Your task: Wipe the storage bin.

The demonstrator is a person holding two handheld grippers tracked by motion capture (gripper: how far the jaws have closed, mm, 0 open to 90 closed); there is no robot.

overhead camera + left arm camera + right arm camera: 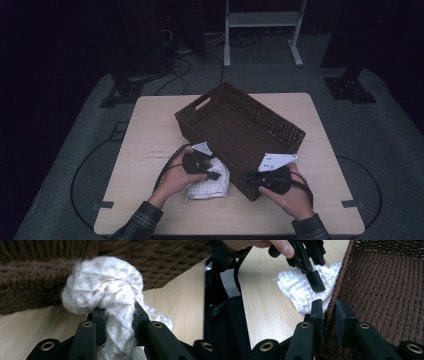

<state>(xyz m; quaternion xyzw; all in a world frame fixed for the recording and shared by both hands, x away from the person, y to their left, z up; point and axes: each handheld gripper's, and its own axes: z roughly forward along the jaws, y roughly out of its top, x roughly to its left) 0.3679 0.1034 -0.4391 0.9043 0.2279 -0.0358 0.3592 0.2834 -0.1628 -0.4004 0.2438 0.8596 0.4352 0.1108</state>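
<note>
A white waffle-weave cloth [209, 188] lies bunched on the table against the near wall of a dark brown woven basket [266, 108]. My left gripper [216, 175] is shut on a fold of the cloth [100, 285], which bulges out past its jaws [117, 312] in front of the basket wall [30, 285]. My right gripper [248, 176] sits at the basket's near corner. In the right gripper view its jaws [329, 307] straddle the rim and are shut on the basket wall [382, 290]. That view also shows the left gripper [317, 285] on the cloth [294, 287].
The basket stands at an angle across the middle of the light wooden table [150, 130] and is empty inside. A cable trails from the left gripper over the table. Bare tabletop lies to the left and along the near edge. Stands and cables sit on the floor beyond.
</note>
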